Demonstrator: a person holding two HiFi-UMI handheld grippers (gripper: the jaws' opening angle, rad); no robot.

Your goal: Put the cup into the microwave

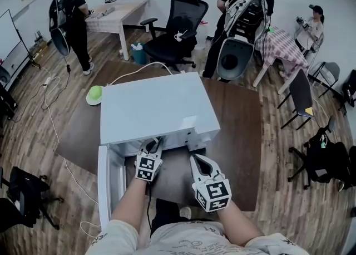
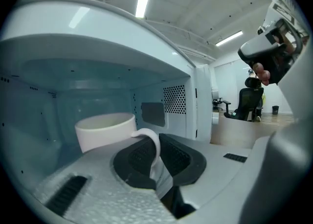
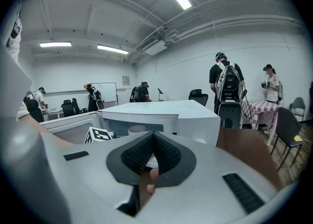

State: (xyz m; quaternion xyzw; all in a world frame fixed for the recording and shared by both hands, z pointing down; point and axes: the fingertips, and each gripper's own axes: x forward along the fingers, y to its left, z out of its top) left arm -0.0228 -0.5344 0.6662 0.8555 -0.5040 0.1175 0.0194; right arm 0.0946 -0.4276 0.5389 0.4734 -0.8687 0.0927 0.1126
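L gripper (image 1: 153, 143) reaches into the open front of the white microwave (image 1: 158, 106); its fingers (image 2: 139, 159) are clamped on the curved handle of the white cup (image 2: 105, 130); the cup's body sits just ahead of them, inside the oven cavity, w/ the perforated side wall to its right; can't tell if its base is down on the oven floor; door (image 1: 104, 187) hangs open at the microwave's left. R gripper (image 1: 199, 160) is outside, just beside the L one, in front of the microwave's right half, above the brown table (image 1: 239, 131); its fingers (image 3: 166, 154) are closed together w/ nothing of the task between them.
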